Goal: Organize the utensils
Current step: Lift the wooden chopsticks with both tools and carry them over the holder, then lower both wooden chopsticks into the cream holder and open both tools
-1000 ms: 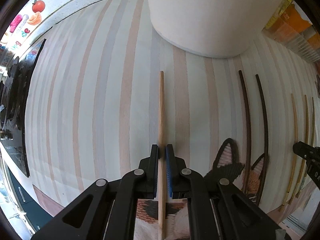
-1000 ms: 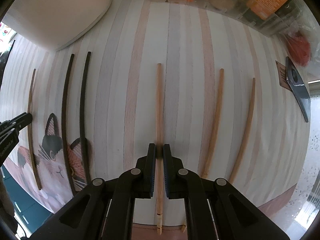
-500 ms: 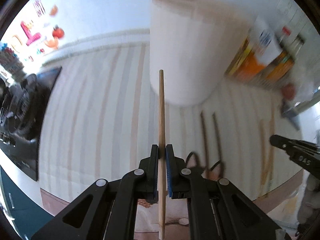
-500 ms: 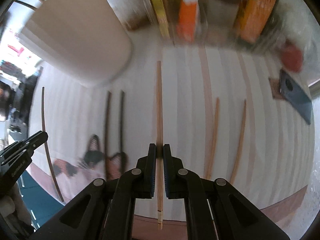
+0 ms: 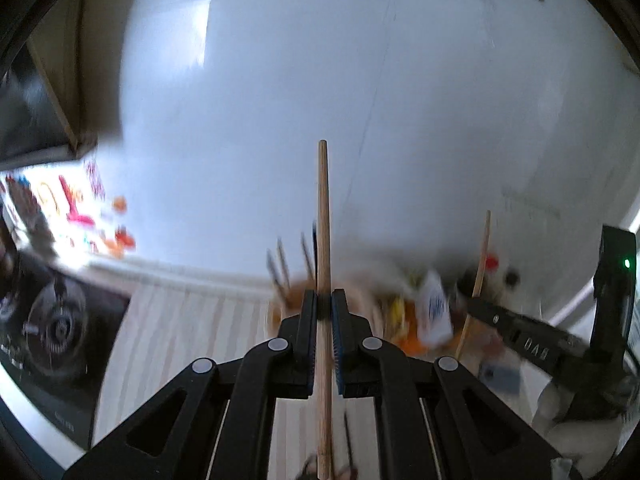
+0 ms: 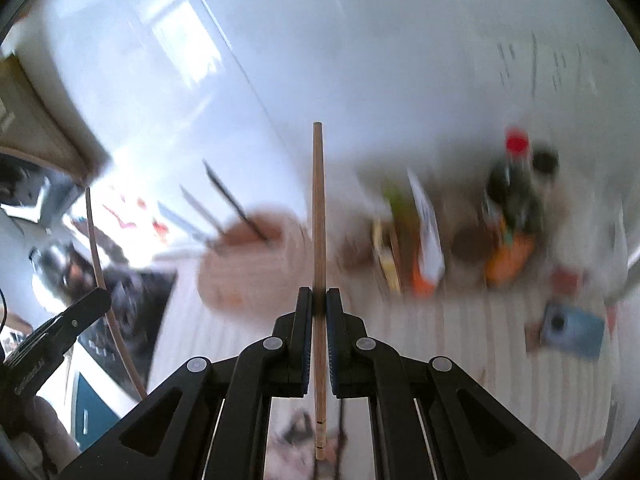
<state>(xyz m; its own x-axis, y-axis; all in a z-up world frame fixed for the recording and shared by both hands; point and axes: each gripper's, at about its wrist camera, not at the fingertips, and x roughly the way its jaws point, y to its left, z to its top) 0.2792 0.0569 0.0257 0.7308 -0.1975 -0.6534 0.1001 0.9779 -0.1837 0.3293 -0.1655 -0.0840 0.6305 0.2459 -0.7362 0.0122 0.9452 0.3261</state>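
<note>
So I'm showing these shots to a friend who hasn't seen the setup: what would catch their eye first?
Most likely the light wooden chopstick running up the middle of each wrist view, clamped in the left gripper and, as a second chopstick, in the right gripper. Behind them, blurred, stands a round holder with dark utensils sticking out, on the striped mat left of centre.

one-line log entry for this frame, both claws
left claw: shut on light chopstick | right claw: shut on light chopstick | both off mat | holder: ahead, blurred
</note>
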